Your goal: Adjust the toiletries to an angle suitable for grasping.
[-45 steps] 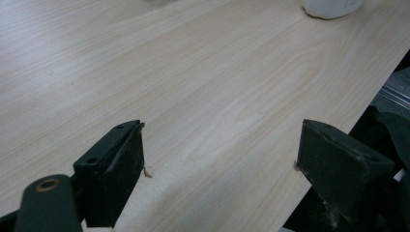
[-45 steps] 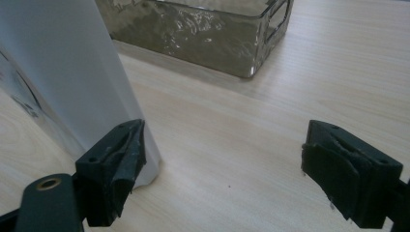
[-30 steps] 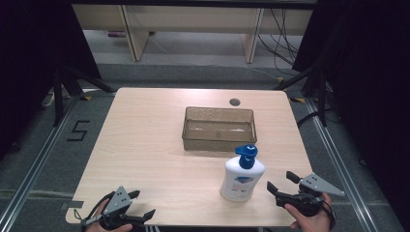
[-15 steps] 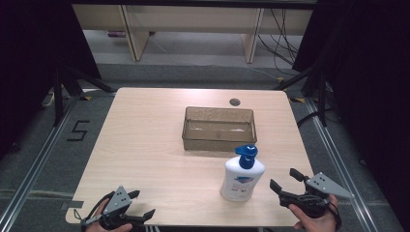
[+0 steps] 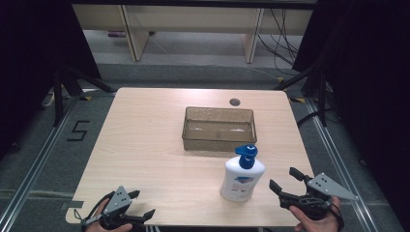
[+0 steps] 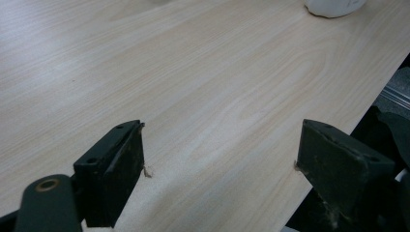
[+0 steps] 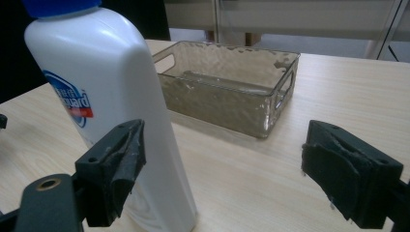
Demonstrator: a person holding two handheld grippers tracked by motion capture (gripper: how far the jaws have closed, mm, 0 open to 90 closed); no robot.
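A white pump bottle (image 5: 241, 176) with a blue cap stands upright on the table's near right part; in the right gripper view the pump bottle (image 7: 111, 92) looms close at left. My right gripper (image 5: 286, 180) is open just right of it, with nothing between its jaws (image 7: 220, 164). A translucent brown rectangular bin (image 5: 218, 128) sits behind the bottle at mid-table; the bin (image 7: 227, 92) looks empty. My left gripper (image 5: 141, 203) rests open at the near left edge, its jaws (image 6: 220, 159) over bare wood.
The wooden table (image 5: 145, 140) has a small round grommet (image 5: 234, 102) near its far edge. The bottle's base (image 6: 331, 6) shows at the top of the left gripper view. Dark floor, rails and shelving legs surround the table.
My right gripper has drifted slightly right and toward the near edge, away from the bottle. The left gripper and the bottle have stayed where they were.
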